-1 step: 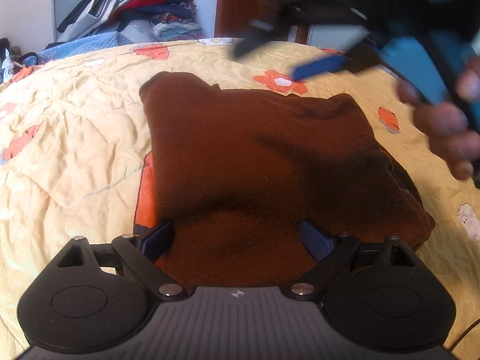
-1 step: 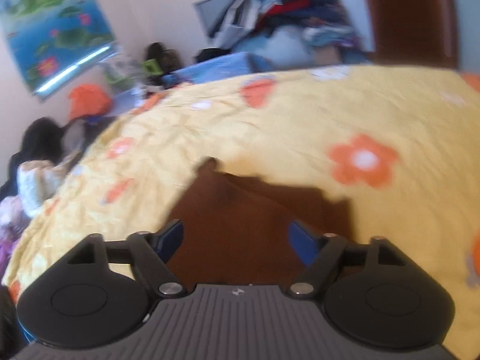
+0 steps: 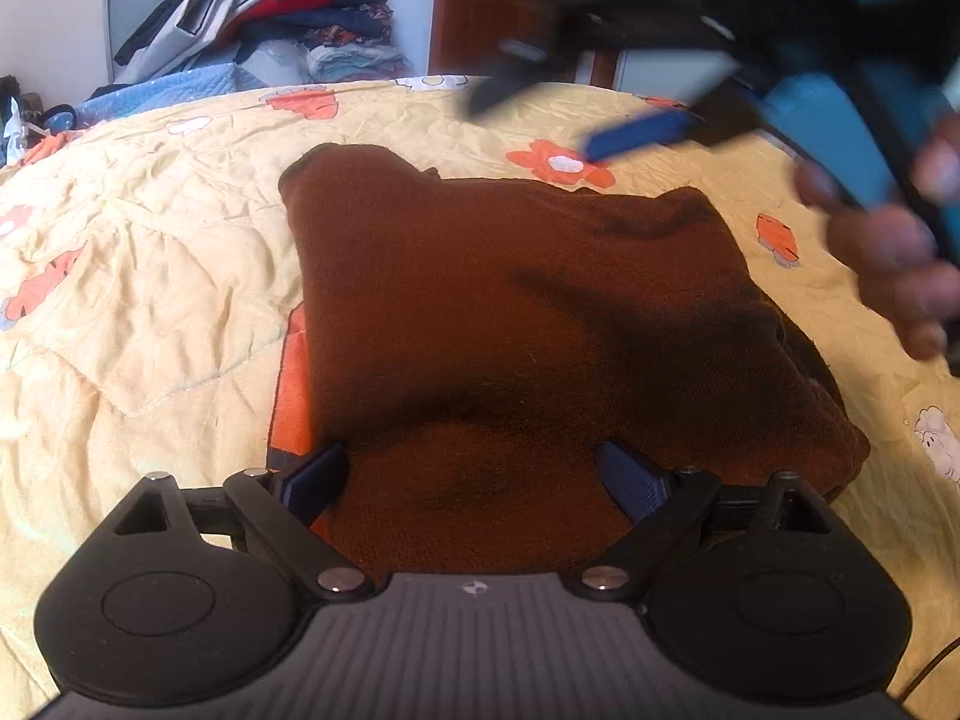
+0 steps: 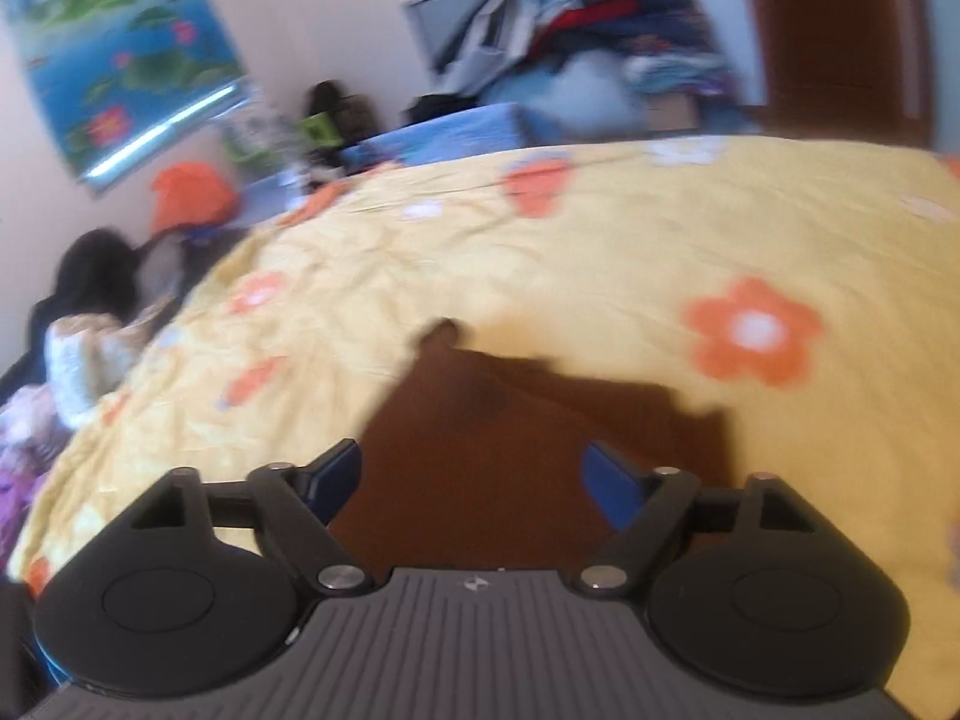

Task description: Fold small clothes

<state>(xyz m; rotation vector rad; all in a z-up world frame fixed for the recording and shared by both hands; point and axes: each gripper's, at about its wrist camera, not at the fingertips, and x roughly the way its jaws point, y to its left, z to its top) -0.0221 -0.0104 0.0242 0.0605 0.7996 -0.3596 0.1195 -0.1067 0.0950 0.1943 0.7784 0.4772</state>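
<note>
A dark brown folded garment (image 3: pixel 510 300) lies flat on the yellow flowered quilt (image 3: pixel 150 276). My left gripper (image 3: pixel 474 462) hovers over its near edge. Its jaws are opening, wide apart, and the cloth lies beneath them without being pinched. My right gripper (image 3: pixel 558 114) shows blurred at the top right of the left wrist view, above the garment's far edge, with a hand (image 3: pixel 888 264) on its handle. In the right wrist view the right gripper (image 4: pixel 474 459) is over the brown garment (image 4: pixel 528 438). Its jaws are opening and grip nothing.
A heap of clothes (image 3: pixel 270 18) is stacked beyond the bed's far edge, beside a brown door (image 3: pixel 480 6). A blue poster (image 4: pixel 120 60), an orange bag (image 4: pixel 189 195) and more clutter line the bed's left side. The quilt (image 4: pixel 600 252) spreads around the garment.
</note>
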